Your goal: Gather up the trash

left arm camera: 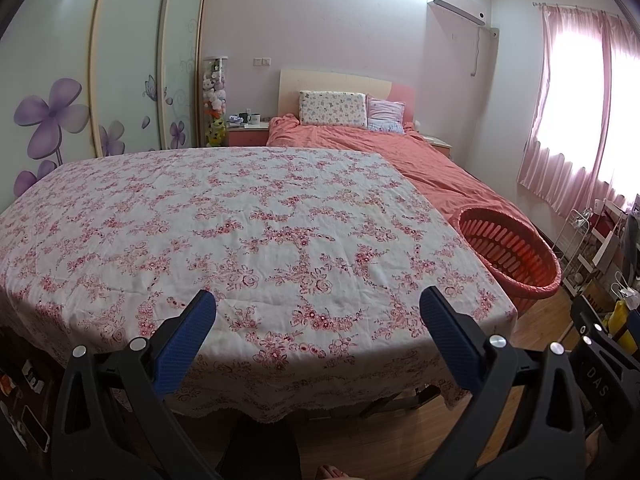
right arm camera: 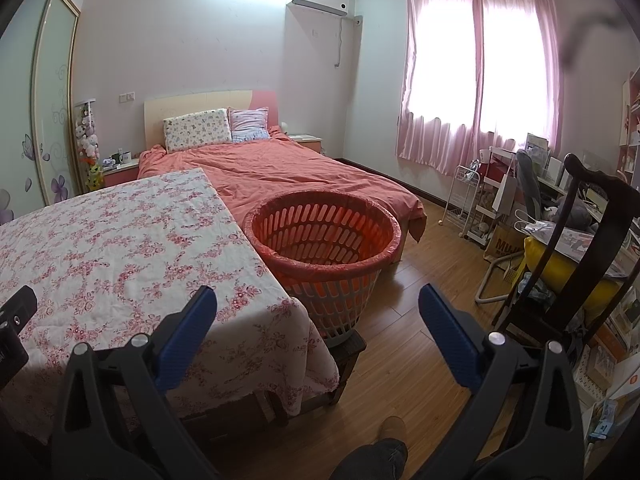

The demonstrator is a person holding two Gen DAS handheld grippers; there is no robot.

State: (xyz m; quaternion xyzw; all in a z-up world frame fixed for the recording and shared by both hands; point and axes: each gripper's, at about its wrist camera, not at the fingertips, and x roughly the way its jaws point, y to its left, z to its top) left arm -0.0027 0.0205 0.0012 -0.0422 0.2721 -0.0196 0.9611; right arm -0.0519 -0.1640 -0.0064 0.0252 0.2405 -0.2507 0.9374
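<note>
A table with a pink floral cloth (left arm camera: 240, 232) fills the left wrist view; I see no trash on it. It also shows at the left of the right wrist view (right arm camera: 120, 248). A slotted basket lined with a red bag (right arm camera: 324, 236) stands on a low stool beside the table's right edge, and shows in the left wrist view (left arm camera: 516, 256). My left gripper (left arm camera: 318, 304) is open and empty over the table's near edge. My right gripper (right arm camera: 318, 300) is open and empty, in front of the basket.
A bed with an orange cover (right arm camera: 296, 172) lies behind the table and basket. A dark wooden chair (right arm camera: 576, 248) with a yellow cushion, a wire rack (right arm camera: 464, 200) and a cluttered desk stand at the right. Wooden floor (right arm camera: 420, 288) lies between them.
</note>
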